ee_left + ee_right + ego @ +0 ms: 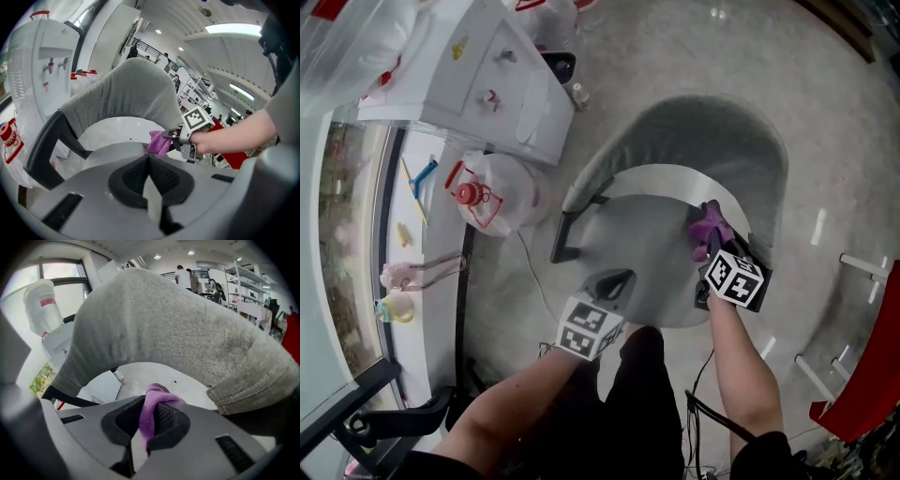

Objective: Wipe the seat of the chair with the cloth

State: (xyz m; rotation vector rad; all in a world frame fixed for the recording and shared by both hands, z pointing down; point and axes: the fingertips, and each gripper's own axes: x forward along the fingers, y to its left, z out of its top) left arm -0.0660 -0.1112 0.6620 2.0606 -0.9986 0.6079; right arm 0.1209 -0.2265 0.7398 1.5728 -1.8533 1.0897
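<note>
Cloth [710,225], purple, is pinched tight in the right gripper [705,246] and bunches out ahead of its jaws, down at the white seat [642,248], just short of the grey-covered backrest [712,141]. The left gripper [614,281] sits over the seat's front edge, its jaws pressed together on nothing. Off to the left gripper's left, a clear plastic bag [511,192] holds a red-capped bottle [469,194]; beyond the bag stands a white water dispenser [478,75]

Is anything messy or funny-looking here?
Only mildly: a grey fabric is draped loosely over the back of the chair. The white seat shows no spill, and the purple cloth sits pinched in the right gripper.
</note>
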